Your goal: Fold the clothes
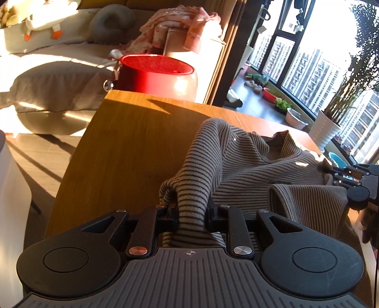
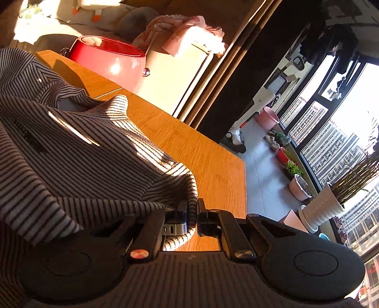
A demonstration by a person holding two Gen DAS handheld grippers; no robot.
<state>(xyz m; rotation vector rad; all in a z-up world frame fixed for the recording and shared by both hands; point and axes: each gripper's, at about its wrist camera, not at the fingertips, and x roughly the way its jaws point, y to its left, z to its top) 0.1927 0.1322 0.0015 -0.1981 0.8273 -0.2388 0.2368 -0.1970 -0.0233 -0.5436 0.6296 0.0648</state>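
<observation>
Low warm sunlight from blown-out windows (image 1: 308,61), long hard shadows, fisheye bending at edges.

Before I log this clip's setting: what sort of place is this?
Most likely a high-rise apartment living room: a sofa with a plush duck, potted plants by tall windows facing apartment towers.

Rumpled striped sweater (image 1: 248,161) on wooden table (image 1: 132,147)

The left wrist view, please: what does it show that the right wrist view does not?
Only the left wrist view shows the right claw from outside, and the left claw shut on the striped sweater. Only the right wrist view shows the sweater's hem pinched edge-on. Both show the wooden table, red pot and pink cloth.
</observation>
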